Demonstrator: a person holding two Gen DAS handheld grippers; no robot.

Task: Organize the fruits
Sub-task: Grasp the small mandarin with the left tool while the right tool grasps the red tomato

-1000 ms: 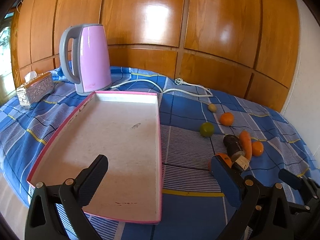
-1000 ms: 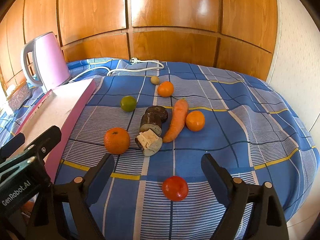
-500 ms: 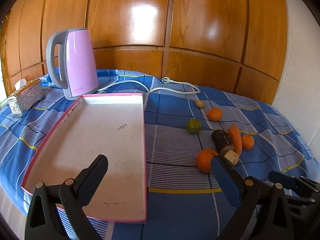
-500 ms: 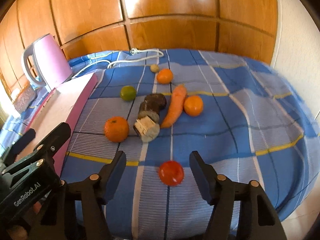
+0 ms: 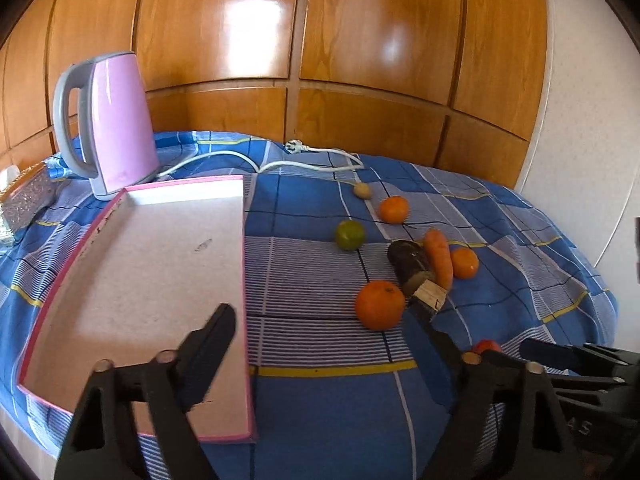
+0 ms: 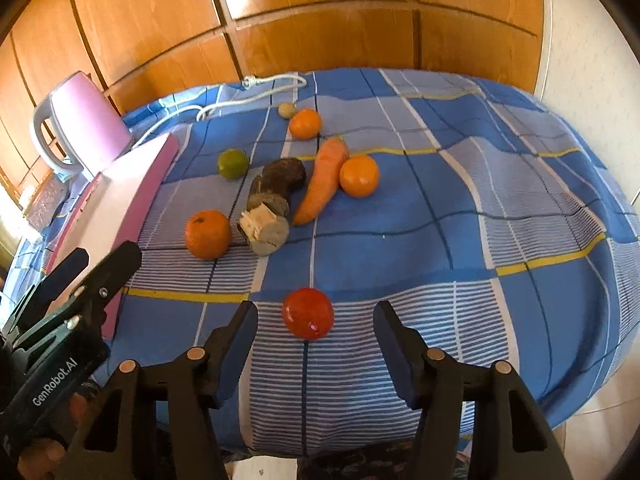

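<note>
Right tongs [image 6: 316,320] have closed in around red tomato [image 6: 308,313].

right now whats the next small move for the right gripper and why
Probably ease the right gripper forward and down a little, then close on the red tomato. Its jaws are open, the tomato lies just ahead of the gap between the tips, not yet between them, and the pink tray holds no fruit.

A red tomato [image 6: 308,313] lies nearest on the blue checked cloth. Beyond it, a large orange [image 6: 207,234] sits left of the carrot [image 6: 322,180], a smaller orange [image 6: 359,176] touches the carrot's right side, a third orange [image 6: 305,123] lies behind, and a green lime [image 6: 233,163] lies far left.
</note>
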